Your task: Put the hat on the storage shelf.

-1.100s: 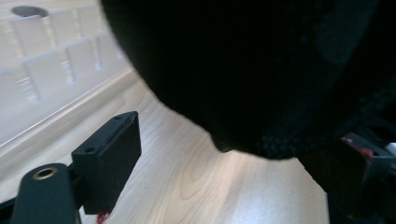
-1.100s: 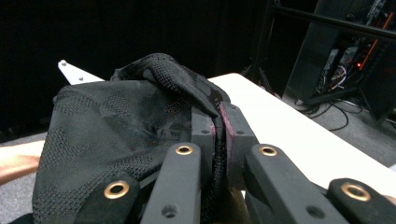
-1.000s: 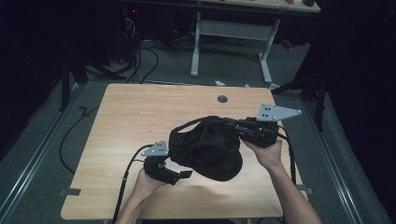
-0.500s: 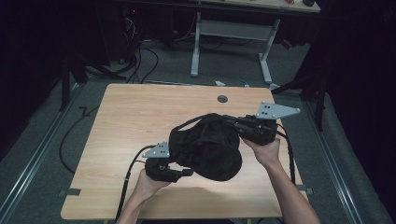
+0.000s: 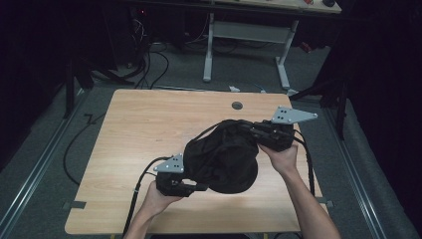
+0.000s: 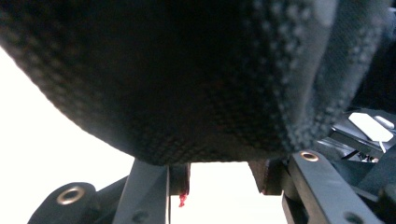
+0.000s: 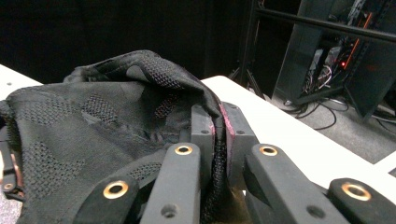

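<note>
High view: black mesh garment (image 5: pixel 221 159) lies between both grippers; right gripper (image 5: pixel 259 133) is clenched on its edge, left gripper (image 5: pixel 199 187) parted beneath the near hem.

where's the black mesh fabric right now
In the high view the black mesh fabric is bunched on the wooden table, right of centre, between the left tool and the right tool, which pinches its edge.

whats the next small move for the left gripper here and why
Probably ease the left gripper forward and close it on the cloth. Its jaws stand apart under the fabric's hanging edge, holding nothing, while the right gripper is clamped on a fold, so one side sags.
</note>
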A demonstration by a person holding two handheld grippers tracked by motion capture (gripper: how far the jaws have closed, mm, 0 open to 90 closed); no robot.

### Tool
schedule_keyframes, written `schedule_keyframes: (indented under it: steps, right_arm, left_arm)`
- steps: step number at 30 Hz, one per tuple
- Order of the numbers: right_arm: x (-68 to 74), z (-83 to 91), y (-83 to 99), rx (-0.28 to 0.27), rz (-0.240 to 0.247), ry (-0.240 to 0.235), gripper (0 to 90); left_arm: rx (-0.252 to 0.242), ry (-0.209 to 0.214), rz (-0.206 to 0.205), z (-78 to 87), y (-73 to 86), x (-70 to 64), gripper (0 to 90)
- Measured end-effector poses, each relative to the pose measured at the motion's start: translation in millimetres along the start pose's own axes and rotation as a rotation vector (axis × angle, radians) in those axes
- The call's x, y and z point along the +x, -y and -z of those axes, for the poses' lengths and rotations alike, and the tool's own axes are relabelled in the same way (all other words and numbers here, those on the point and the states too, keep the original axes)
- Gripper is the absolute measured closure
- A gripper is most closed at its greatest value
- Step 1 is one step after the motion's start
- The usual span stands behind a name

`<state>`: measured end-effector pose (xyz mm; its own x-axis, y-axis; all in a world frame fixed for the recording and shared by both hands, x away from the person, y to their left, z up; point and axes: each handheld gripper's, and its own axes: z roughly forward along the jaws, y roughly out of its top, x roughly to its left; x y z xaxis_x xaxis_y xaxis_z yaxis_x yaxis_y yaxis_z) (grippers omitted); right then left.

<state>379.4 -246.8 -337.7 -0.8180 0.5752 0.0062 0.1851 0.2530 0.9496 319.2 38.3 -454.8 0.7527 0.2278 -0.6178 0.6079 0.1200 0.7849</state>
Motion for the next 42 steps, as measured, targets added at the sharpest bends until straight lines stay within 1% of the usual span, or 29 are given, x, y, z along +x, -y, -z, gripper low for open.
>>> schedule_keyframes:
  steps: [2,4,5,8,12,16,17,18,19,20,22,25,27,30,32,33,35,38,40,42]
  right_arm:
    - [-2.6,-1.8,1.9,0.008,-0.010,-0.001,84.9]
    - [-3.9,-2.8,3.1,0.010,-0.014,0.000,84.8]
    - [-7.0,-4.0,5.7,0.017,-0.028,0.001,84.7]
    - [-8.9,-4.8,7.4,0.019,-0.037,0.000,84.4]
    - [-13.3,-7.4,10.2,0.034,-0.059,-0.001,82.2]
    - [-15.6,-8.5,11.3,0.040,-0.068,0.004,78.9]
    - [-15.7,-9.6,11.8,0.051,-0.079,0.011,75.0]
    - [-16.2,-10.2,12.0,0.052,-0.079,0.014,72.7]
    - [-16.2,-10.2,12.0,0.052,-0.079,0.014,72.7]
    - [-17.2,-10.3,12.3,0.053,-0.096,0.024,65.6]
    - [-19.5,-8.7,12.4,0.047,-0.111,0.027,60.0]
    - [-21.5,-4.9,12.8,0.037,-0.128,0.029,56.2]
    - [-21.9,-1.7,13.5,0.038,-0.131,0.031,55.3]
    - [-22.1,2.3,15.0,0.060,-0.129,0.048,54.5]
    - [-22.1,3.2,15.5,0.068,-0.128,0.052,54.4]
    - [-21.5,4.8,16.6,0.084,-0.125,0.062,54.1]
    - [-21.1,6.0,17.8,0.096,-0.124,0.073,53.7]
    - [-20.1,8.2,21.2,0.108,-0.121,0.085,53.8]
    - [-19.8,9.9,26.0,0.104,-0.131,0.087,53.8]
    - [-20.5,10.9,31.3,0.125,-0.138,0.092,53.7]
  left_arm:
    - [0.002,-0.004,-0.006,1.0,-0.4,-2.1,65.7]
    - [-0.002,-0.006,-0.003,1.8,-0.9,-3.0,66.4]
    - [-0.008,-0.008,0.001,3.6,-2.0,-4.5,66.7]
    - [-0.014,-0.003,0.008,5.3,-3.0,-6.6,67.5]
    - [-0.030,-0.003,0.017,8.5,-5.0,-11.3,68.6]
    - [-0.025,-0.013,0.019,9.1,-5.3,-11.7,69.4]
    - [-0.022,-0.019,0.017,9.0,-5.0,-12.1,69.5]
    - [-0.024,-0.029,0.013,8.8,-4.6,-13.1,69.7]
    - [-0.024,-0.029,0.013,8.8,-4.6,-13.1,69.8]
    - [-0.028,-0.040,0.010,9.0,-4.3,-13.5,70.0]
    - [-0.037,-0.050,0.013,10.9,-5.5,-12.5,70.3]
    - [-0.056,-0.058,0.017,15.2,-7.1,-12.1,70.4]
    - [-0.069,-0.064,0.012,17.8,-8.1,-12.8,70.5]
    - [-0.086,-0.073,0.001,22.0,-10.1,-13.6,70.6]
    - [-0.094,-0.076,0.004,22.8,-10.8,-14.2,70.9]
    - [-0.104,-0.081,-0.005,24.4,-11.7,-15.7,71.1]
    - [-0.110,-0.090,-0.023,25.6,-12.2,-17.9,71.6]
    - [-0.130,-0.096,-0.036,26.9,-13.5,-22.9,72.2]
    - [-0.141,-0.098,-0.050,28.1,-15.1,-25.3,72.6]
    - [-0.148,-0.099,-0.052,28.5,-16.2,-26.1,72.7]
